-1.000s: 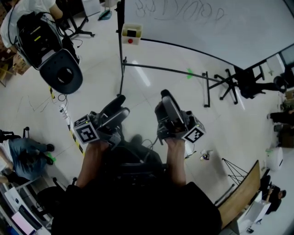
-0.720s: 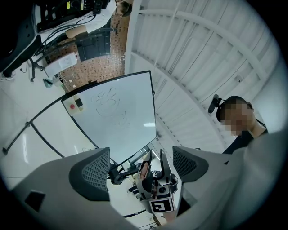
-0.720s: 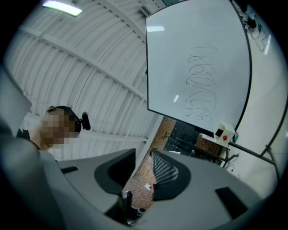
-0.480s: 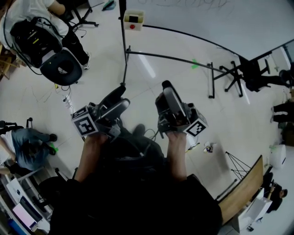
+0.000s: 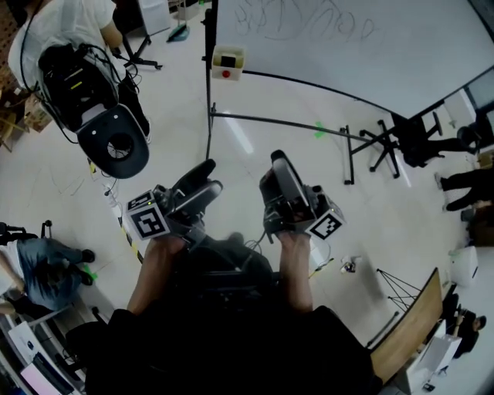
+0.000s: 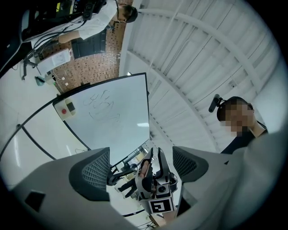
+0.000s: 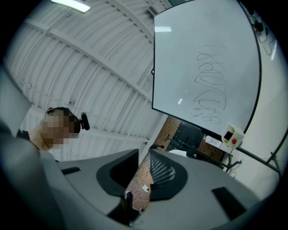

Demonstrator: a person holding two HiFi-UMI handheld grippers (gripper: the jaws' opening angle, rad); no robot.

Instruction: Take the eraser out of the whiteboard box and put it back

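DESK: What can't be made out here?

PHOTOGRAPHER: The eraser shows in no view. The cream box (image 5: pixel 226 61) has a dark square and a red dot on its face. It hangs at the lower left corner of the whiteboard (image 5: pixel 347 46), at 12 o'clock from the person. Whether the eraser lies inside cannot be told. The board's top and right side are cut off, and its scribbles are too faint to read.

DESK: And the room?

PHOTOGRAPHER: A pale, glossy floor (image 5: pixel 255 100), crossed by the board's dark stand (image 5: pixel 278 120). At 11 o'clock a person in white (image 5: pixel 58 19) stands by black gear (image 5: pixel 93 92). At 9 o'clock another, in jeans (image 5: pixel 42 258), is partly cut off by the edge. An office chair (image 5: pixel 405 139) stands at 2 o'clock, a wooden panel (image 5: pixel 405 324) at 4 o'clock. The gripper views take in a white ribbed ceiling (image 7: pixel 90 58) and a brick-patterned wall (image 6: pixel 94 67).

DESK: The tongs?

PHOTOGRAPHER: Both are held out before the person's body, well apart from the box. The left gripper (image 5: pixel 207 176) stands wide, with nothing between its jaws. The right gripper (image 5: pixel 279 171) shows only a narrow gap and likewise holds nothing.
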